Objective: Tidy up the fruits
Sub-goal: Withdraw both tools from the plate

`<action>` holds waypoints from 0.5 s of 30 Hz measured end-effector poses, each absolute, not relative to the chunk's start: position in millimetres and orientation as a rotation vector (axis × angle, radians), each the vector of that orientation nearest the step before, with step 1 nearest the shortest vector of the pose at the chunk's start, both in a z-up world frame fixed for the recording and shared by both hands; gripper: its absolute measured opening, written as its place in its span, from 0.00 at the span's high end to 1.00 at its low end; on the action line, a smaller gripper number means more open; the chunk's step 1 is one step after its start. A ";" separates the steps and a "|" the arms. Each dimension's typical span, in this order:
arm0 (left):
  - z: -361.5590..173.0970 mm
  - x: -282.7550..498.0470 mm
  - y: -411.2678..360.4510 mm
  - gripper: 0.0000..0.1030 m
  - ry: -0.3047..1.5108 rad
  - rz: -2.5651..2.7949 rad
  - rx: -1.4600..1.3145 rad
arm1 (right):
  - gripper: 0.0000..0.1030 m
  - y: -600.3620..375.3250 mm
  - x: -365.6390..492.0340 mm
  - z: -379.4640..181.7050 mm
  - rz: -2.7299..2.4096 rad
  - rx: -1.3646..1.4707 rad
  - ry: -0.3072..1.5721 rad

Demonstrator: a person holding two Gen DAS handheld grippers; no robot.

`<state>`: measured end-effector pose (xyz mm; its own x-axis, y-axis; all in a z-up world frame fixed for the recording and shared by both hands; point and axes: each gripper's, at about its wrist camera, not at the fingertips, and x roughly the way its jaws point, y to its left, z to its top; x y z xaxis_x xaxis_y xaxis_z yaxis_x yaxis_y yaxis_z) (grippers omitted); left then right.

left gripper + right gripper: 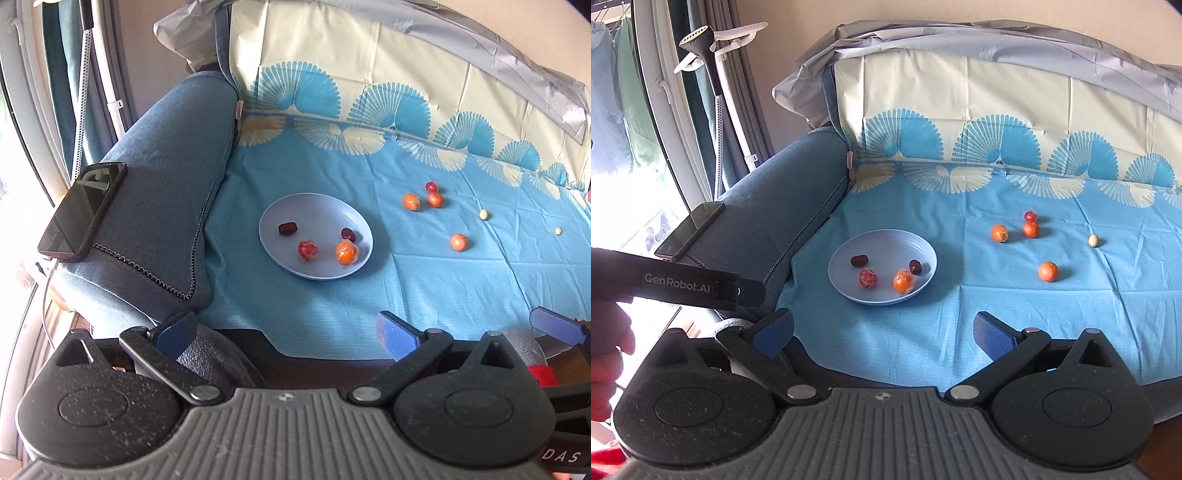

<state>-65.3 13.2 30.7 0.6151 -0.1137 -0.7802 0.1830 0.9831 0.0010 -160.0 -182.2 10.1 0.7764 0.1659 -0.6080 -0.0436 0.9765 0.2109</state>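
Both the left gripper (pixel 286 330) and the right gripper (pixel 882 330) stood wide and empty, while the nearest loose orange fruit (pixel 1048 271) lay right of centre, well apart from the plate (pixel 849 291), seemingly nearer the right gripper.

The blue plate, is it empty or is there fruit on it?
Not empty: the blue plate holds four wrapped fruits, among them an orange one.

Plate (pixel 288 269) left on cloth (pixel 424 295), four fruits in it; loose fruits (pixel 458 242) right; phone (pixel 83 210) on armrest (pixel 166 192).
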 end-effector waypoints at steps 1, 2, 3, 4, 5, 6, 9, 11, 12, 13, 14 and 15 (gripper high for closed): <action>31.0 -65.7 13.2 0.00 0.891 -0.171 0.083 | 0.01 -182.1 -161.3 10.1 0.113 0.189 0.670; 31.0 -65.7 13.1 0.00 0.890 -0.171 0.084 | 0.01 -182.5 -161.6 10.2 0.113 0.189 0.667; 30.7 -65.4 12.8 0.00 0.890 -0.171 0.085 | 0.01 -183.0 -162.0 10.3 0.113 0.190 0.665; 30.9 -65.4 12.9 0.00 0.890 -0.172 0.085 | 0.01 -182.9 -162.1 9.7 0.113 0.191 0.664; 30.8 -65.0 12.6 0.00 0.890 -0.173 0.084 | 0.01 -183.5 -162.0 9.6 0.111 0.193 0.665; 30.7 -64.9 12.3 0.00 0.890 -0.174 0.085 | 0.01 -183.9 -161.6 9.0 0.110 0.196 0.665; 29.3 -63.4 11.8 0.00 0.896 -0.174 0.087 | 0.01 -185.4 -160.5 7.7 0.107 0.205 0.668; 28.6 -62.9 11.0 0.00 0.900 -0.173 0.090 | 0.01 -186.4 -159.5 6.4 0.106 0.215 0.672; 28.3 -62.6 10.5 0.00 0.902 -0.173 0.092 | 0.01 -187.7 -158.8 5.4 0.106 0.220 0.674; 27.9 -61.9 10.2 0.00 0.903 -0.172 0.094 | 0.01 -188.7 -158.1 4.5 0.106 0.225 0.676; 27.5 -61.1 9.5 0.00 0.904 -0.171 0.097 | 0.01 -188.3 -157.8 3.9 0.104 0.229 0.678; 27.2 -60.0 9.1 0.00 0.905 -0.170 0.099 | 0.01 -189.4 -156.9 2.8 0.104 0.234 0.681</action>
